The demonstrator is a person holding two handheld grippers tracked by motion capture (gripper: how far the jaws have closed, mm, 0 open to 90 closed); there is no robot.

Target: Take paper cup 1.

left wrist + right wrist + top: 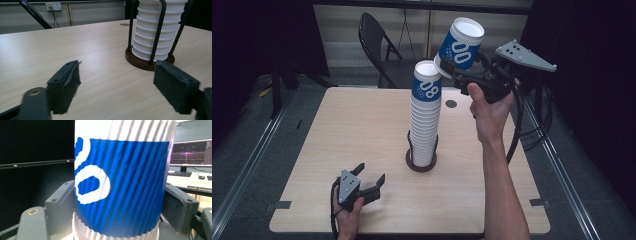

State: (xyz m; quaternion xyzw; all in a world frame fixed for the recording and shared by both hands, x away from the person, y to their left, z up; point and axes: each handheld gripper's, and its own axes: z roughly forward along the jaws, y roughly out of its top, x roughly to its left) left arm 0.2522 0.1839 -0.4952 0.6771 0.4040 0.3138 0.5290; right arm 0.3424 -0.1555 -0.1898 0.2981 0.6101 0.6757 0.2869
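Ahead and to the right of the left gripper [368, 179], the cup stack [426, 117] rose inside the rods of its holder [150, 62] and blocked that way. Bare table [352, 130] lay open in front of that gripper and to its left, with nothing between its parted jaws. The right gripper [452, 70] held a cup [459, 42] tilted in open air, just beside and above the stack's top; below it the table was bare. A chair [379, 47] stood beyond the far edge.

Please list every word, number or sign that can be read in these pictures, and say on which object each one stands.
"00", large white figures on the blue band of the held cup.
"08", or so it seems, on the blue band of the top cup of the stack; partly turned away.
Small white print under both: too small to read.
Monitor: only lines, no readable text.
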